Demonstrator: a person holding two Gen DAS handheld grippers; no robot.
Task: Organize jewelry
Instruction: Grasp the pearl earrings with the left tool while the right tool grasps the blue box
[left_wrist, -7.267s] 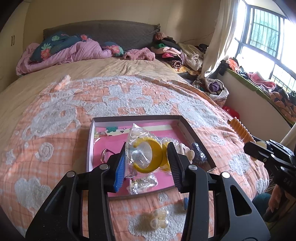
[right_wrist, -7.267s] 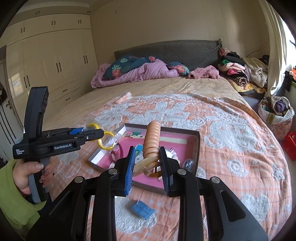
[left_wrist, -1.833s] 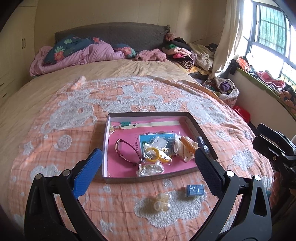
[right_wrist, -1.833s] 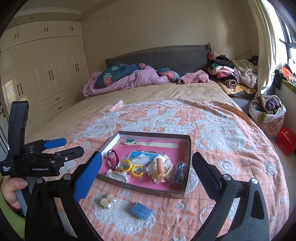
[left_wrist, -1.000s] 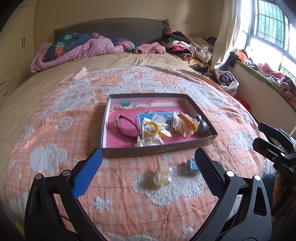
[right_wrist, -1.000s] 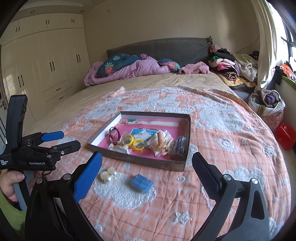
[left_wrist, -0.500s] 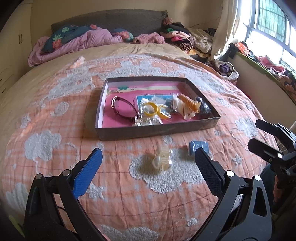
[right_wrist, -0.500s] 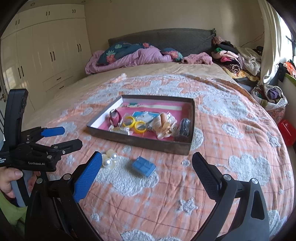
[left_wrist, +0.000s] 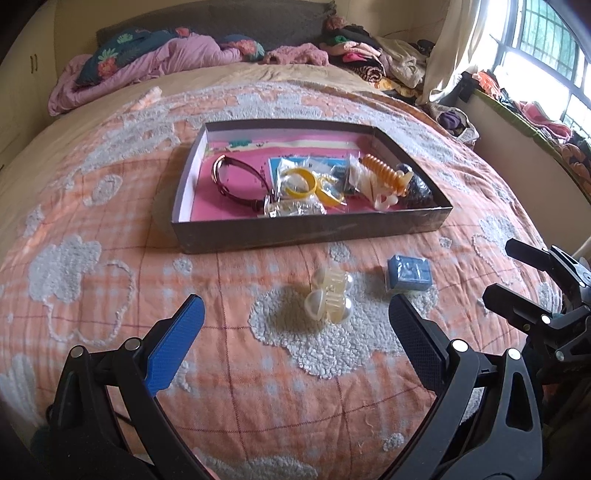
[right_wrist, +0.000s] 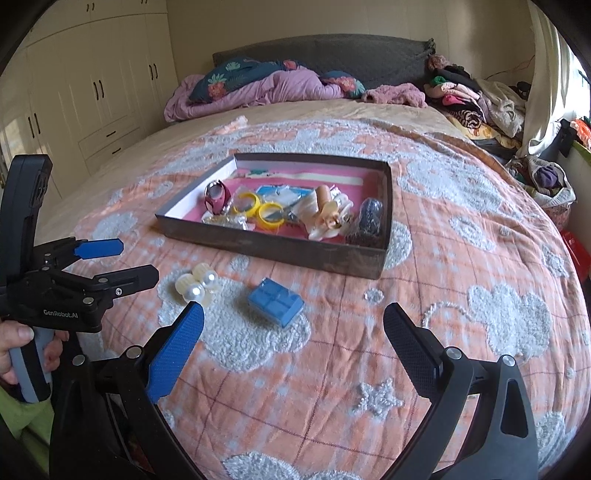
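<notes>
A dark tray (left_wrist: 314, 232) with a pink floor sits mid-bed and holds yellow bangles (left_wrist: 299, 182), an orange spiral hair clip (left_wrist: 384, 173), a dark red bracelet (left_wrist: 236, 181) and small bagged pieces. On the quilt in front of the tray lie a pearl hair claw (left_wrist: 328, 295) and a small blue box (left_wrist: 409, 274). My left gripper (left_wrist: 294, 312) is open and empty, just short of the pearl claw. My right gripper (right_wrist: 293, 317) is open and empty too, near the blue box (right_wrist: 275, 301). The right wrist view also shows the tray (right_wrist: 273, 251), the pearl claw (right_wrist: 195, 284) and the left gripper (right_wrist: 138, 260).
An orange and white quilt (left_wrist: 110, 258) covers the bed. Pillows and a purple blanket (right_wrist: 258, 88) lie at the headboard, and a pile of clothes (right_wrist: 472, 99) sits at the far right. Wardrobe doors (right_wrist: 85, 92) line the left wall. A hand (right_wrist: 22, 343) grips the left handle.
The bagged bangles and the orange clip, held earlier, now lie in the tray. Both grippers have opened and drawn back and down toward the near edge of the bed.
</notes>
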